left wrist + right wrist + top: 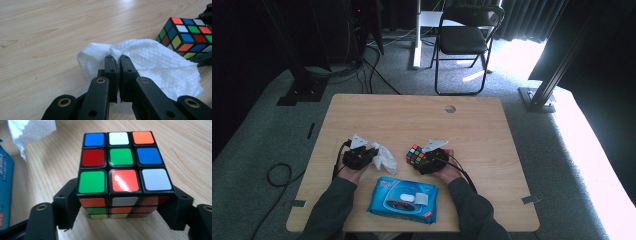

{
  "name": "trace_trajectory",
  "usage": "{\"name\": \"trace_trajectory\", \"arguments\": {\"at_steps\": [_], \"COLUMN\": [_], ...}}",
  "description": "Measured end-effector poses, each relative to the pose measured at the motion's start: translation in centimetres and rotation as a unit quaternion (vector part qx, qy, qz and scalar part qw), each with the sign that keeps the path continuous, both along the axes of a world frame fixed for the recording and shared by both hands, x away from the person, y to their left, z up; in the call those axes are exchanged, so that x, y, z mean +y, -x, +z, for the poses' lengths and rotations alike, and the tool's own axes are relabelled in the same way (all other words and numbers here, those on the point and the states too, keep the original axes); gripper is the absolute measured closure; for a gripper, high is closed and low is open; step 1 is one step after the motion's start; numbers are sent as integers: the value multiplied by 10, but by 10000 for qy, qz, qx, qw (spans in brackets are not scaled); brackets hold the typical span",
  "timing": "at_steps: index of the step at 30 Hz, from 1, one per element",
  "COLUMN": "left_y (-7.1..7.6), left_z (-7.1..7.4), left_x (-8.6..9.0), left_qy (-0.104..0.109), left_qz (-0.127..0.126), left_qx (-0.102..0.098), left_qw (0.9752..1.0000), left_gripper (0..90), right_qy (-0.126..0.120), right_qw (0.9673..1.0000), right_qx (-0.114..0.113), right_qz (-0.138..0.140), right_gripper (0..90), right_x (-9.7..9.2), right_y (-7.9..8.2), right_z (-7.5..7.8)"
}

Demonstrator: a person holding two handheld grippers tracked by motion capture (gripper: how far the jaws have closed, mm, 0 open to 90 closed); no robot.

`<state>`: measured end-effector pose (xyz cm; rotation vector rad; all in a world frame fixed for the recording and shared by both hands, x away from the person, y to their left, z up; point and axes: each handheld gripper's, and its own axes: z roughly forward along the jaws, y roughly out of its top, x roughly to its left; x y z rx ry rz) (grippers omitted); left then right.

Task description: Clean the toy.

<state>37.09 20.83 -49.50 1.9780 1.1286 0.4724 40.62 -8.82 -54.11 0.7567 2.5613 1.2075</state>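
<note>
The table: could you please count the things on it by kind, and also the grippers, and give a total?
Puzzle cube: 1
White wipe: 1
Blue pack of wipes: 1
Grippers: 2, the left gripper shut on the wipe, the right gripper with a jaw on each side of the cube
Total: 5

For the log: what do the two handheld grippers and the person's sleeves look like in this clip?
Both the left gripper and the right gripper are black, each topped by a grey three-cornered plate with a black cable trailing back. Up close, the jaws are flat black links with brass-coloured pivot rings and blocky square pads. The sleeves are dark grey-green and long.
</note>
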Motion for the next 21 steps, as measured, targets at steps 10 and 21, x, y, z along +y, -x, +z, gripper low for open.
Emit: {"name": "trace_trajectory", "arguments": {"at_steps": [10, 21], "left_y": [-2, -5], "left_z": [4, 9], "left_x": [-9, -11], "left_qy": [-44, -29], "left_qz": [-106, -132], "left_qx": [-32, -96], "left_qw": [9999, 9999], "left_gripper": [866, 866], "right_qy": [55, 11], "right_qw": [9999, 9996], "right_qx": [-124, -280], "right_qz": [57, 93], "right_gripper": [338, 340], "right_x": [0, 1], "right_y": [0, 4], "right_z": [-2, 3]}}
